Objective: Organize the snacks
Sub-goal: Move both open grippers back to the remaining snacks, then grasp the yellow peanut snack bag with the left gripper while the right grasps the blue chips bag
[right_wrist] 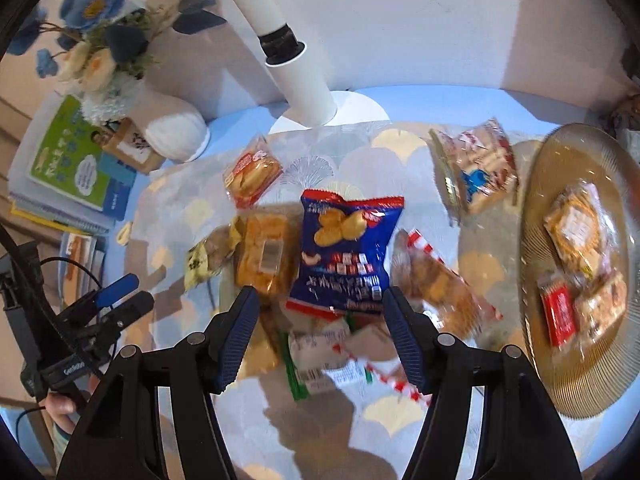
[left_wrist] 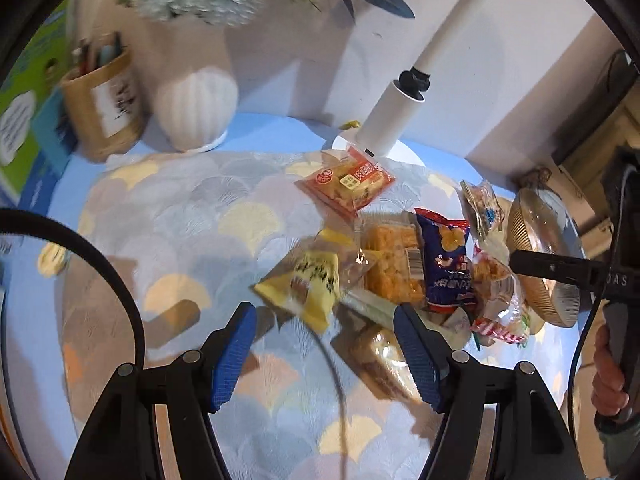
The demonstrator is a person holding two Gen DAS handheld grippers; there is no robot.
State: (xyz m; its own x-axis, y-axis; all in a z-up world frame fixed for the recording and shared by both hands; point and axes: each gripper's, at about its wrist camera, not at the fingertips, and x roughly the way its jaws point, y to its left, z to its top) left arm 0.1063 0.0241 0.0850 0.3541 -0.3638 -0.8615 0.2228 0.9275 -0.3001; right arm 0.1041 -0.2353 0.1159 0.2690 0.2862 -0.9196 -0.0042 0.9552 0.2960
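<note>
A pile of snack packets lies on the patterned cloth. A blue chip bag (right_wrist: pixel 344 256) (left_wrist: pixel 446 264) sits in the middle, an orange cracker pack (right_wrist: pixel 264 256) (left_wrist: pixel 394 264) to its left, and a yellow packet (left_wrist: pixel 310 284) (right_wrist: pixel 202 260) further left. A red-edged pastry pack (left_wrist: pixel 346 182) (right_wrist: pixel 252 176) lies apart toward the back. A gold ribbed plate (right_wrist: pixel 536 264) (left_wrist: pixel 524 224) on the right holds several packets. My right gripper (right_wrist: pixel 320 332) is open and empty, just above the blue bag's near end. My left gripper (left_wrist: pixel 326 344) is open and empty, near the yellow packet.
A white lamp post (right_wrist: pixel 296 80) (left_wrist: pixel 392 120) stands at the back. A white ribbed vase (left_wrist: pixel 196 112) with blue flowers, a wooden pen cup (left_wrist: pixel 104 108) and stacked books (right_wrist: pixel 76 168) stand at the back left. A wall runs behind the table.
</note>
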